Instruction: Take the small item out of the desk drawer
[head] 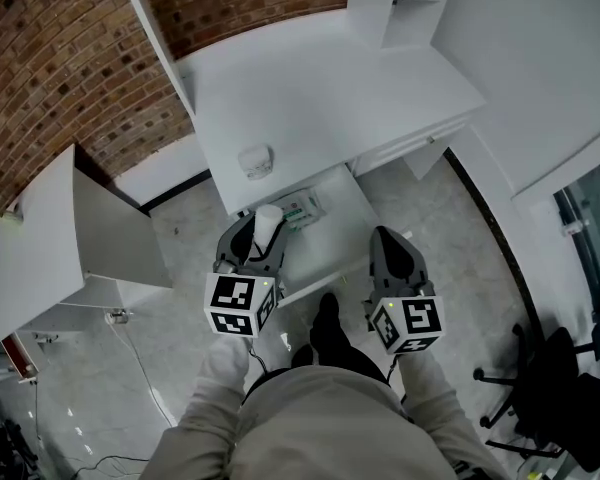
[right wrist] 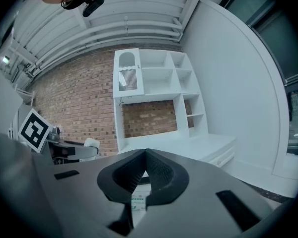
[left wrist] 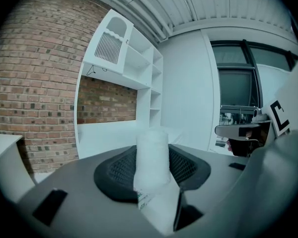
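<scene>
My left gripper [head: 259, 232] is shut on a small white cylindrical item [head: 268, 222] and holds it upright above the front left of the open desk drawer [head: 352, 206]. In the left gripper view the white item [left wrist: 151, 152] stands between the dark pads, with a printed label at its lower end. A green and white pack [head: 302, 211] lies in the drawer. My right gripper [head: 386, 238] hovers over the drawer's front right, with its jaws meeting at the tips [right wrist: 145, 153] and nothing between them.
A small white round object [head: 255, 160] sits on the white desk [head: 320, 78]. A white shelf unit [head: 405, 3] stands at the back, with a brick wall behind it. There is a white side table [head: 40, 238] to the left and an office chair [head: 540, 383] to the right.
</scene>
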Motion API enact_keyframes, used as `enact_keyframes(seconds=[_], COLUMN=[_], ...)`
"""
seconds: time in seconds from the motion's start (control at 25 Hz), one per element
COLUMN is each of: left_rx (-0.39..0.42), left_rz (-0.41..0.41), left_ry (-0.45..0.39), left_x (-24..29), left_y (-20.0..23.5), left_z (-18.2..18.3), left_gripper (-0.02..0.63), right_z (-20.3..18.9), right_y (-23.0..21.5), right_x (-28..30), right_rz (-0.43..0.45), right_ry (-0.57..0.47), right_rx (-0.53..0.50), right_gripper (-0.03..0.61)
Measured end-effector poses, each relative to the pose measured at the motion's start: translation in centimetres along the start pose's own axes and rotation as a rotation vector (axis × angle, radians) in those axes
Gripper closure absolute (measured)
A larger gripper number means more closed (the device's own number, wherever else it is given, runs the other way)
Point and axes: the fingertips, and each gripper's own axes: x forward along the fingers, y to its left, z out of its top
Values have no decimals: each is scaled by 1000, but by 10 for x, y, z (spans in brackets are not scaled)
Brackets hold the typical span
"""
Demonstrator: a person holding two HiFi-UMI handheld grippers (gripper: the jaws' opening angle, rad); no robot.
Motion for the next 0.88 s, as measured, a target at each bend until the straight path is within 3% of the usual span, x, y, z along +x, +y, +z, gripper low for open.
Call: enact_keyframes(seconds=[0.88], left_rx=[-13], left_rz=[24], left_ry=[-55], left_x=[-38], left_y=[-2], left_z=[10], left_gripper=[420], right_z=[6], right_y=[12], right_x=[-17], right_rz=[28], right_ry=[-9], right_rx=[-17], right_gripper=[552])
